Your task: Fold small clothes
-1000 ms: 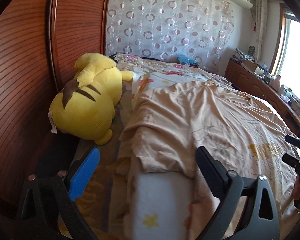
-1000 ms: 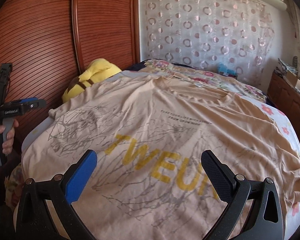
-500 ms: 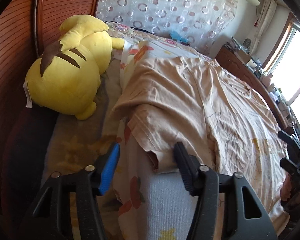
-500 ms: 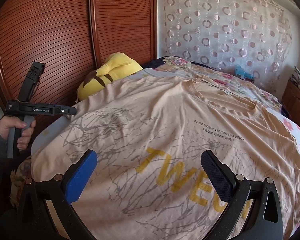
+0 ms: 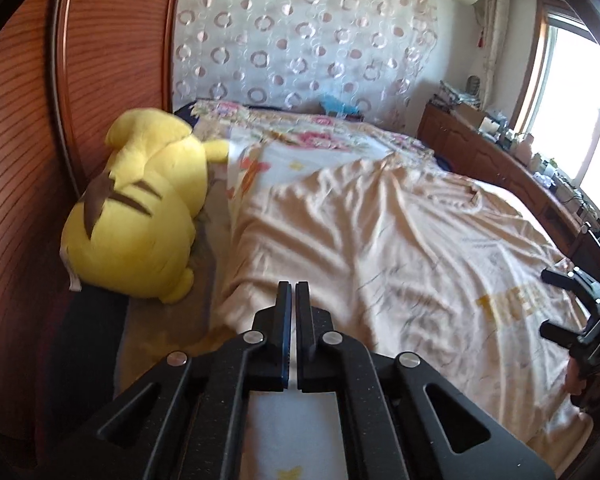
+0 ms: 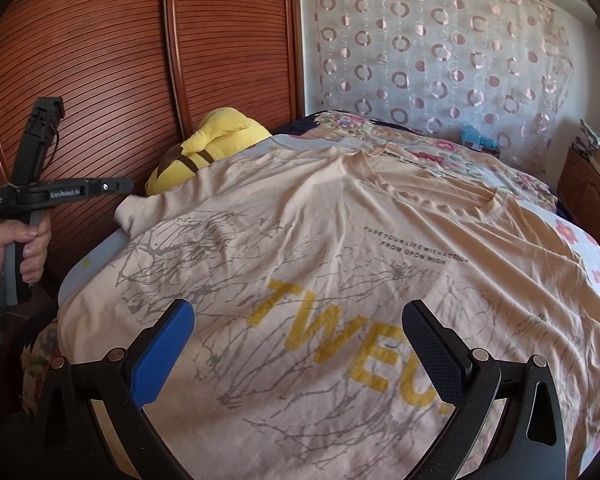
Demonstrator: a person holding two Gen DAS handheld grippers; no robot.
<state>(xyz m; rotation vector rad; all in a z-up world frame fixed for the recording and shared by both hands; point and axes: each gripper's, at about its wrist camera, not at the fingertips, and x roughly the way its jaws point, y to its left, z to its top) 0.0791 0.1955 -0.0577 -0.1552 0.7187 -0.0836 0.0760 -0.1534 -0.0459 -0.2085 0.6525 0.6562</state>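
Your left gripper point(image 5: 293, 292) is pressed together, seemingly on nothing; reopen and catch the T-shirt point(image 6: 340, 280) hem while your right gripper point(image 6: 296, 344) stays spread.

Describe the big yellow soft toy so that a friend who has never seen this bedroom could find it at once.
Start from the bed, where a peach T-shirt lies spread out. Look to the side nearest the dark red slatted wardrobe doors: the soft toy lies there, wedged between bed and doors. It is the only bright yellow thing in the room, plump, with brown stripes on its back.
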